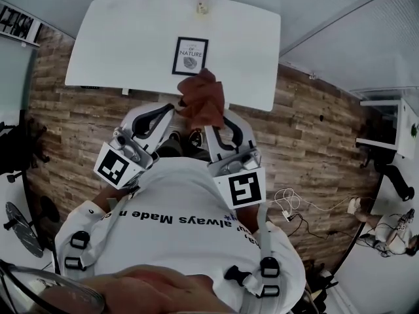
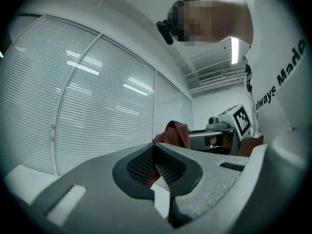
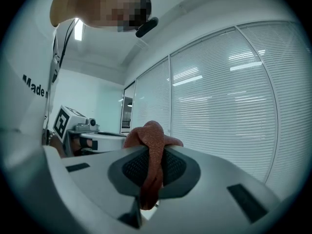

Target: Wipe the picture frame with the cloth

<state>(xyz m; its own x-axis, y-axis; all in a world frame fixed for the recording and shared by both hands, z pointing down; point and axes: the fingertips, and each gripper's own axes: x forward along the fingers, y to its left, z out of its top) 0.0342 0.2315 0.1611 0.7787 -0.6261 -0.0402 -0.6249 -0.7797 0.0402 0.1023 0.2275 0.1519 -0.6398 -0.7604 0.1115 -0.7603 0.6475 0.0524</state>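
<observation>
The black picture frame (image 1: 190, 56) lies flat on the white table (image 1: 118, 44), ahead of both grippers and untouched. A reddish-brown cloth (image 1: 201, 100) hangs bunched in the air between the table's near edge and my chest. My right gripper (image 1: 219, 118) is shut on it, and a fold runs down between the pads (image 3: 131, 167). My left gripper (image 1: 171, 110) is shut too, with a thin edge of the cloth (image 2: 173, 132) caught at its tips. Both gripper views tilt upward, and each shows the other gripper beyond the cloth (image 3: 151, 133).
A small bottle (image 1: 203, 0) stands at the table's far edge behind the frame. Wood floor (image 1: 314, 123) surrounds the table, with white cables (image 1: 288, 205) lying at the right. Window blinds (image 2: 97, 111) fill the background of both gripper views.
</observation>
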